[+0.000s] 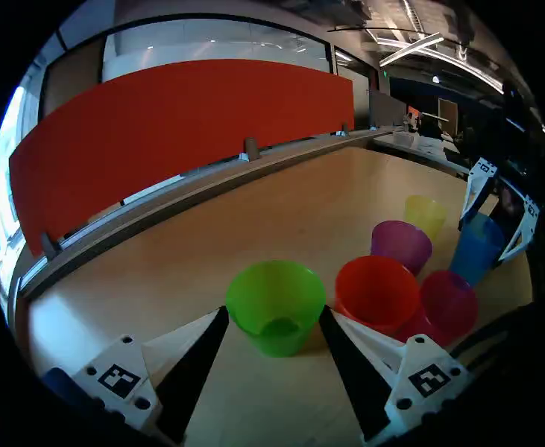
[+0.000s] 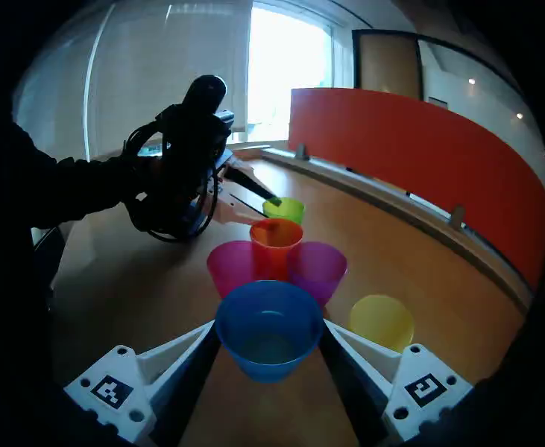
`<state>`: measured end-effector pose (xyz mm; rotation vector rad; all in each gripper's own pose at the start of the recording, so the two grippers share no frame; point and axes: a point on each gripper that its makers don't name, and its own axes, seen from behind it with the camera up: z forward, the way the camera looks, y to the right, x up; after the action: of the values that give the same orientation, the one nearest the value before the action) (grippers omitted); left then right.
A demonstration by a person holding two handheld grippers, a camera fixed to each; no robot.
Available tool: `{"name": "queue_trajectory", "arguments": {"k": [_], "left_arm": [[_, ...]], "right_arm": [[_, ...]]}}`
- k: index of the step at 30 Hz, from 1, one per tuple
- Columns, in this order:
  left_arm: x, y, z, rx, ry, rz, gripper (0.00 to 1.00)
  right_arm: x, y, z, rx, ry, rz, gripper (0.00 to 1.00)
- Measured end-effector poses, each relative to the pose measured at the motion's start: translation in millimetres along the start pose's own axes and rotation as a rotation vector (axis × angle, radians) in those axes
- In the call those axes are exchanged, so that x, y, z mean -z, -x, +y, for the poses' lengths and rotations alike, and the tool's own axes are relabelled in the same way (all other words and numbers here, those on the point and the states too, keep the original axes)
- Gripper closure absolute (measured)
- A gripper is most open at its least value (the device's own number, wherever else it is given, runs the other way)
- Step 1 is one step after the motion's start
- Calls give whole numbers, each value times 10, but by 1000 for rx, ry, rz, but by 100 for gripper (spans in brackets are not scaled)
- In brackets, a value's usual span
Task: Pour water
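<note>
A green cup stands on the wooden table, with my left gripper shut on its sides. In the right gripper view a blue cup sits between the fingers of my right gripper, which is shut on it; a little liquid shows at its bottom. From the left gripper view, the right gripper and blue cup are at the far right. From the right gripper view, the left gripper, held by a dark-sleeved hand, is at the green cup.
Between the two held cups cluster an orange cup, a purple cup, a pink cup and a yellow cup. A red partition runs along the table's far edge. Bare tabletop lies left of the cups.
</note>
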<state>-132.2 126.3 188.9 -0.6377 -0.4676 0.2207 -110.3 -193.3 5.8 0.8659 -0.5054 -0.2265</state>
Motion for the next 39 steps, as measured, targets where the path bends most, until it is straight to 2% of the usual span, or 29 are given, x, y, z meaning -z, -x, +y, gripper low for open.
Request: {"name": "queue_trajectory", "arguments": {"k": [9, 24, 33, 39], "left_arm": [[-72, -19, -26, -8, 2, 7, 10], [-150, -50, -58, 7, 14, 17, 10], [-145, -57, -141, 25, -27, 15, 13], [-93, -40, -139, 9, -39, 13, 13]], "right_arm": [[-12, 7, -6, 1, -2, -3, 9], [-22, 4, -9, 2, -4, -3, 9], [-11, 12, 6, -3, -1, 4, 9], [7, -6, 9, -6, 6, 11, 9]]}}
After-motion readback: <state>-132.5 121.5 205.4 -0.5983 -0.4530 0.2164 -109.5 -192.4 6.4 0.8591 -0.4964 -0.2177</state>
